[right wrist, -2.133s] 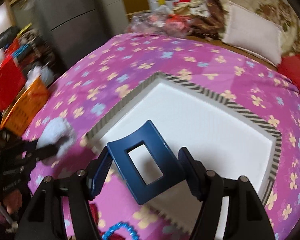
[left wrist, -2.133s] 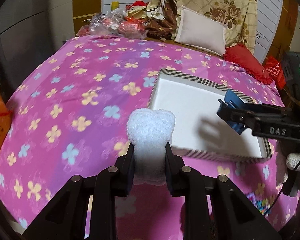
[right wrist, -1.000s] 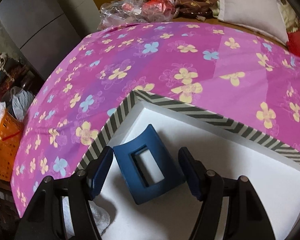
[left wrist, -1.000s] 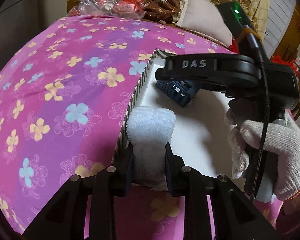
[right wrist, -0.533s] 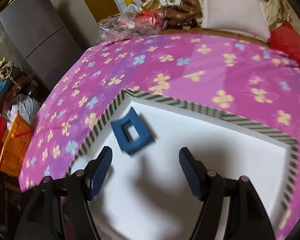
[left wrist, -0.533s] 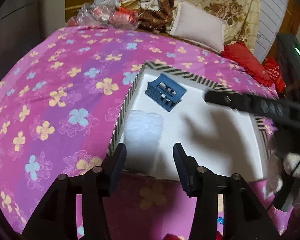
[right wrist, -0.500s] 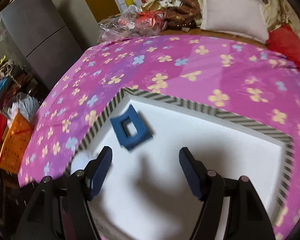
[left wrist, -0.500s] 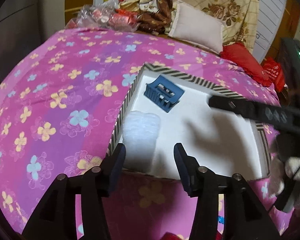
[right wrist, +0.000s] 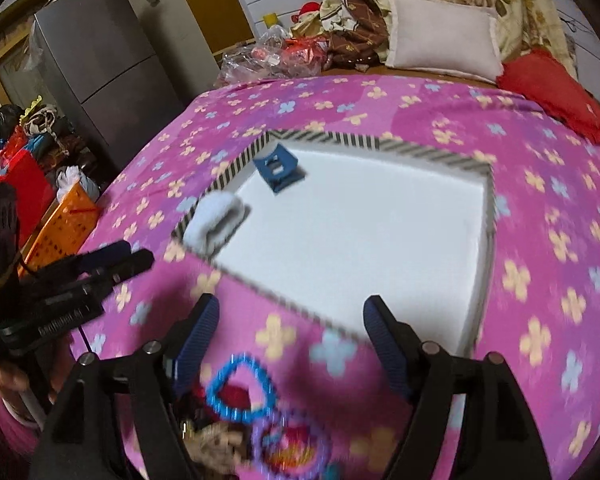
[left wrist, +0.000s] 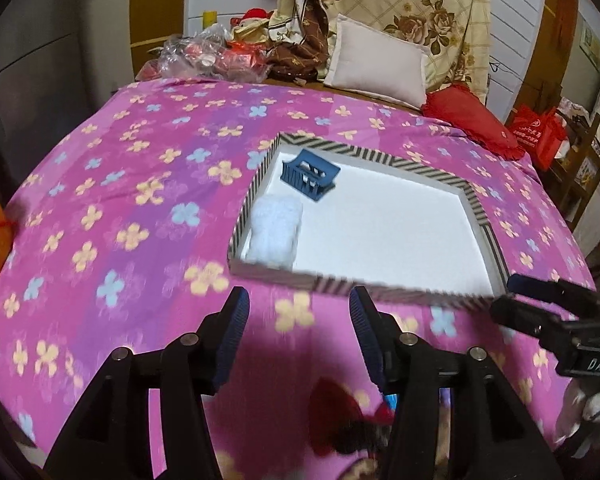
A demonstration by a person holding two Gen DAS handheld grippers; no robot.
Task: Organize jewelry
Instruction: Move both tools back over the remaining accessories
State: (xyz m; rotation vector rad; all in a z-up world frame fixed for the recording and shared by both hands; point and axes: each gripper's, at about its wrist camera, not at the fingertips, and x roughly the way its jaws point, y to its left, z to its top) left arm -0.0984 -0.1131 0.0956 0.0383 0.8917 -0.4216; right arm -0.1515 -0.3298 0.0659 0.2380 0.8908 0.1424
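A white tray with a striped rim [left wrist: 396,293] [right wrist: 490,200] lies on the pink flowered bedspread. Inside it, a blue hair claw [left wrist: 310,175] [right wrist: 279,170] rests near the far left corner, and a white fluffy scrunchie [left wrist: 275,231] [right wrist: 215,223] sits in the near left corner. My left gripper [left wrist: 298,336] is open and empty, just short of the tray's near rim. My right gripper [right wrist: 290,344] holds nothing and its jaws are opening; it hovers over a blurred pile with a blue beaded bracelet [right wrist: 242,388] and a purple one [right wrist: 290,440].
A white pillow [left wrist: 374,63] and a red cushion [left wrist: 470,120] lie at the head of the bed, beside plastic bags [left wrist: 198,58]. An orange basket [right wrist: 66,222] and a grey fridge [right wrist: 96,64] stand left of the bed. Red and dark items [left wrist: 340,428] lie below my left gripper.
Both grippers released their items into the tray, the scrunchie at near left and the hair claw at far left, then drew back toward the bed's near edge. The bracelet pile has come into view.
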